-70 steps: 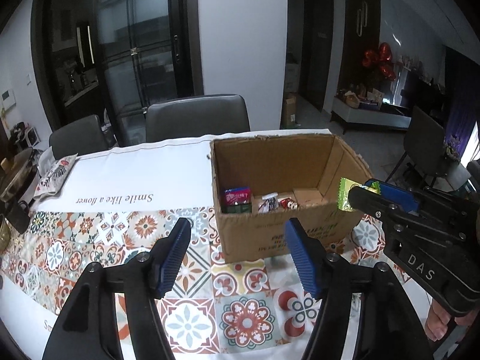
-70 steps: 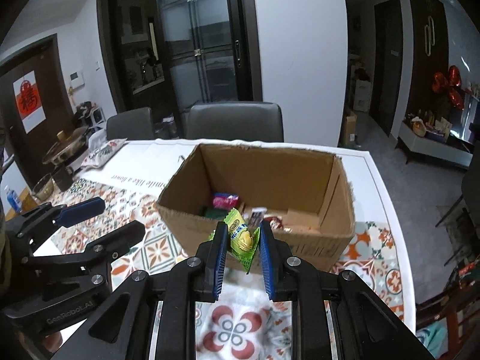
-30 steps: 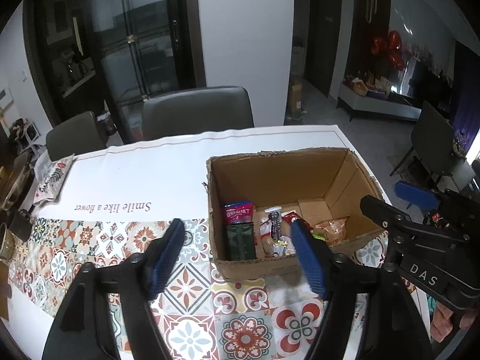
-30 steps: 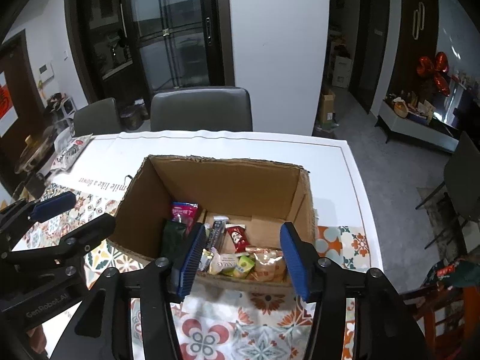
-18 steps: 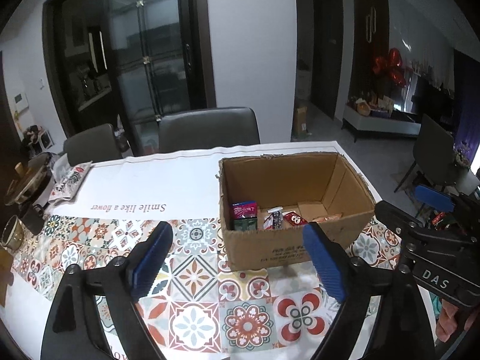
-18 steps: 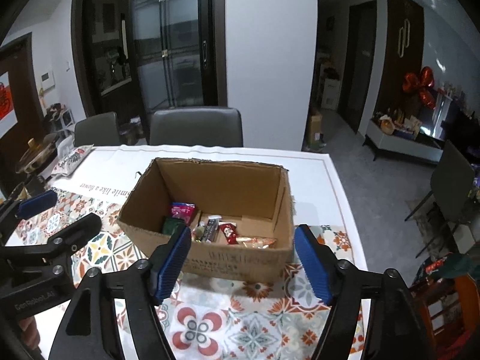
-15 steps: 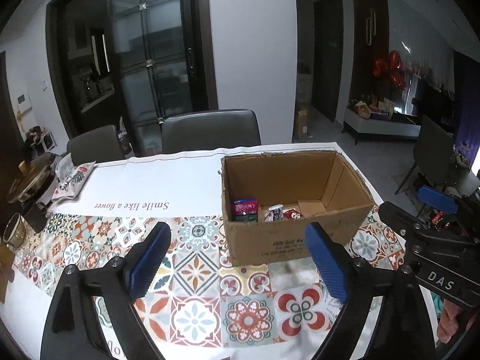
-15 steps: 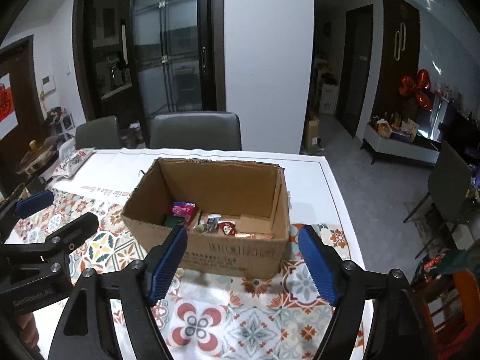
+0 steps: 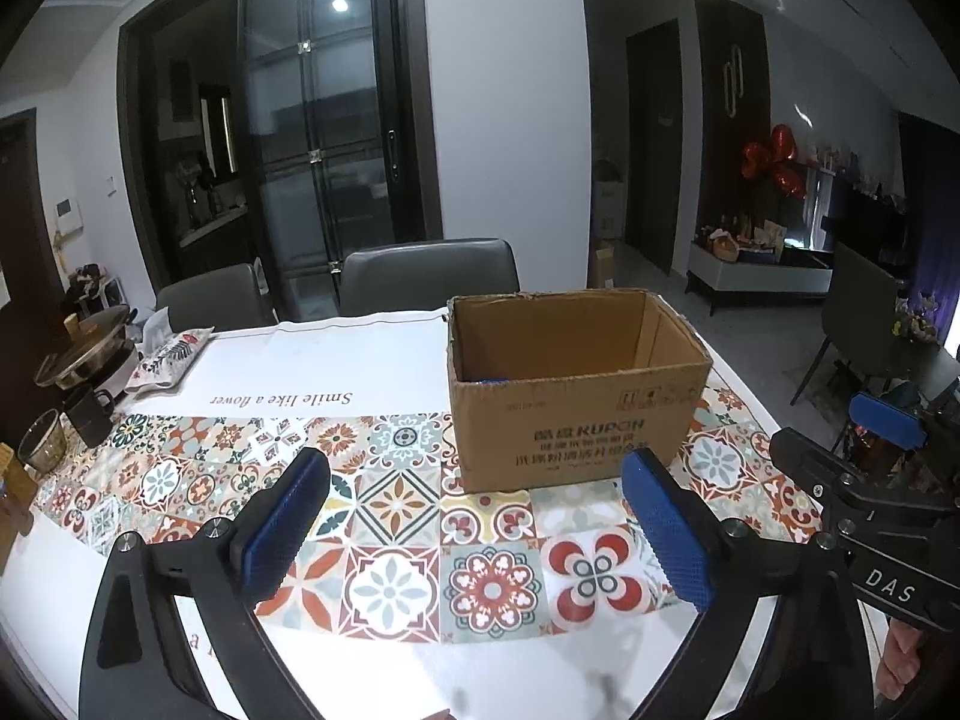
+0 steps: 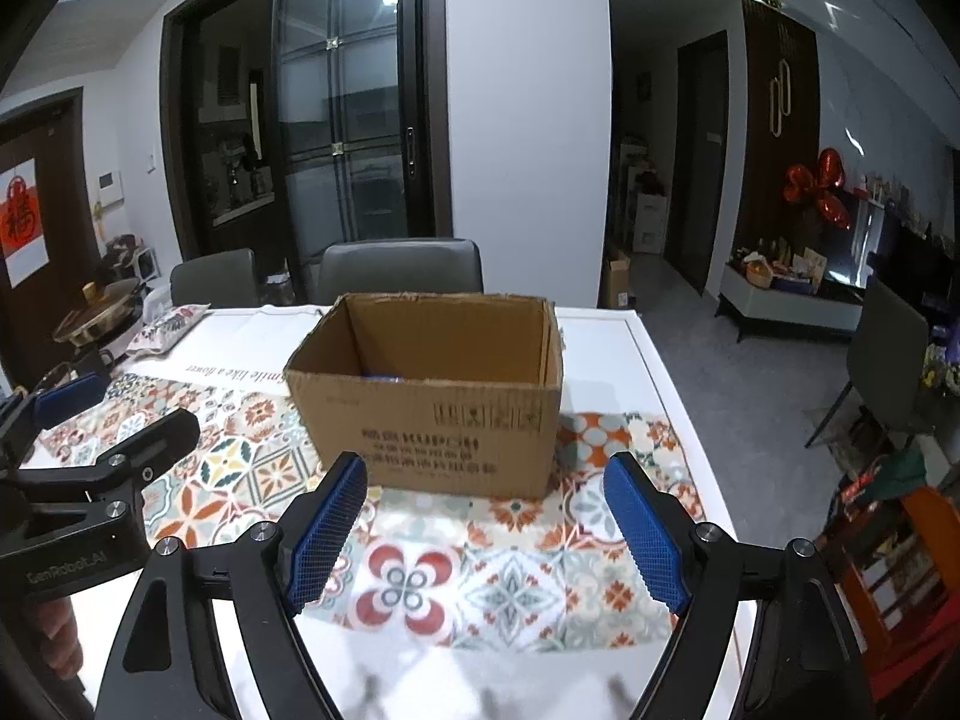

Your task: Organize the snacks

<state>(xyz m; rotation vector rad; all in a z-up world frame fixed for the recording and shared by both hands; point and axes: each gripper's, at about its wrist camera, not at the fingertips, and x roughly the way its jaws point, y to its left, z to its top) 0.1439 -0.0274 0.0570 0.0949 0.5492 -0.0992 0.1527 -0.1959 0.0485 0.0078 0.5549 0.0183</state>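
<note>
Both claws hang spread wide and empty over the near edge of the surface (image 9: 384,354), the left claw (image 9: 477,531) and right claw (image 10: 483,531) each pointed at the cardboard box (image 9: 576,396). The snacks sit low inside it (only a blue sliver shows over the front wall), so I'd judge the sorting nearly finished, nothing loose on the patterned cloth (image 10: 240,468).

At the left edge of the frame a lidded pot (image 9: 84,351), a dark mug (image 9: 90,415) and a glass bowl (image 9: 42,440) stand together, with red balloons (image 9: 774,162) at upper right.
</note>
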